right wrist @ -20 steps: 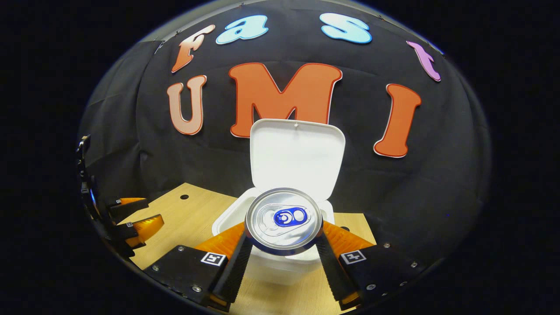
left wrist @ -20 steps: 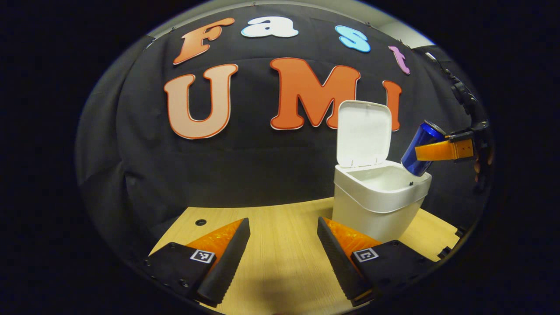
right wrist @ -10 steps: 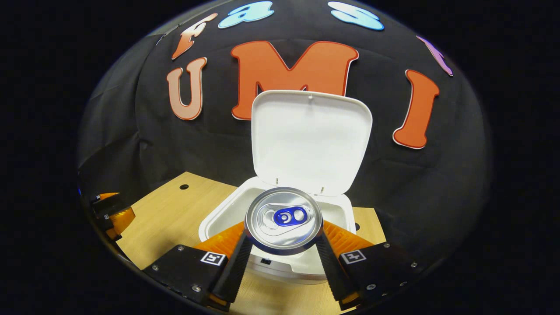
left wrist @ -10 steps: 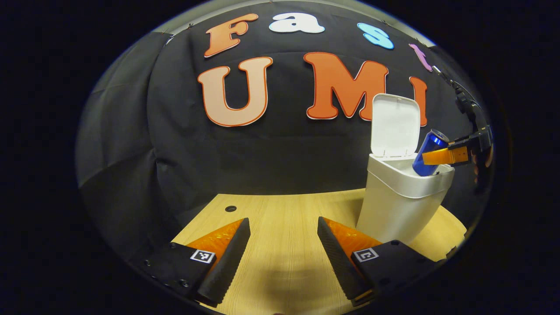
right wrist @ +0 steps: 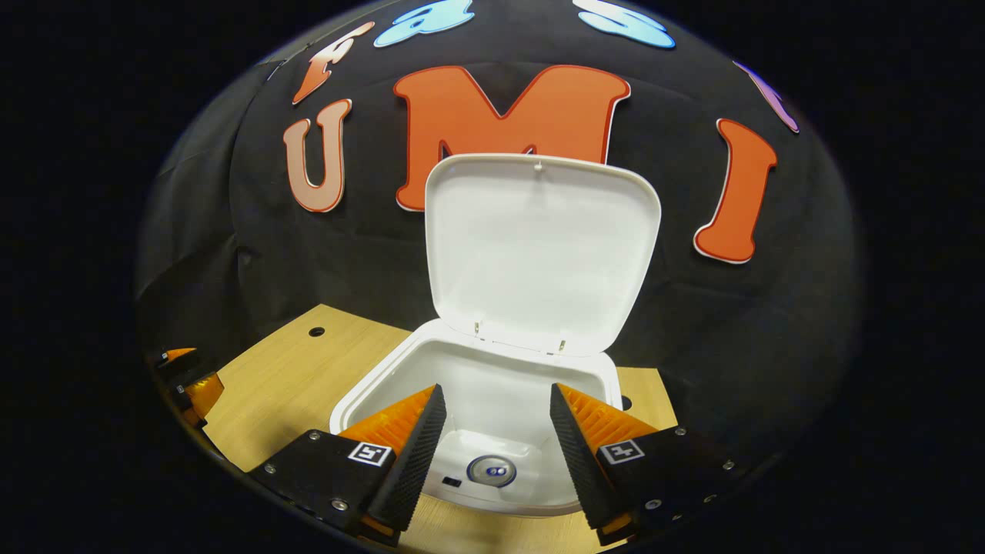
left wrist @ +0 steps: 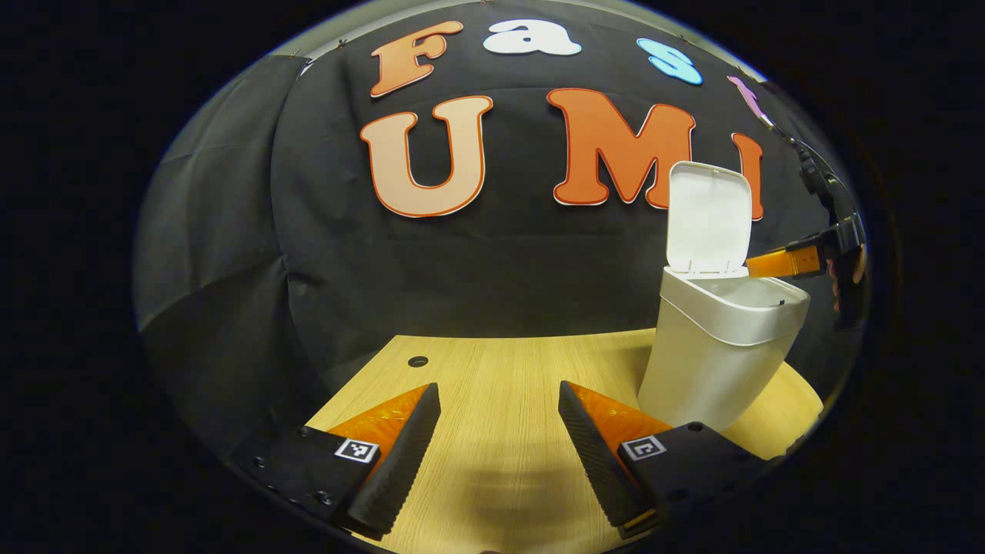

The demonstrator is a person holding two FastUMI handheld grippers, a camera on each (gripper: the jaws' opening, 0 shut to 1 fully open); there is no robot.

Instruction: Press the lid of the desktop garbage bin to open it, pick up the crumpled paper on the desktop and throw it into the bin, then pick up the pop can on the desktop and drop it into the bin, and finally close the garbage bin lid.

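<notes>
Bin on the counter, lid up, can inside.

The white plastic desktop garbage bin [right wrist: 385, 377] stands on the pale wooden counter [left wrist: 500, 377], its flat hinged lid [right wrist: 539, 254] raised upright behind the opening, before the cloth wall. The round-topped metal pop can [right wrist: 491, 471] sits upright at the bin's bottom. The right tongs [right wrist: 492, 438] hang above the opening, fingers apart. The left tongs [left wrist: 499, 438] hover over the counter, left of the bin, fingers apart.

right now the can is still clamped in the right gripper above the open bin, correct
Not quite. In the right gripper view the right gripper is above the open bin, but its fingers are apart and hold nothing. The can lies at the bottom of the bin, top end up.
</notes>
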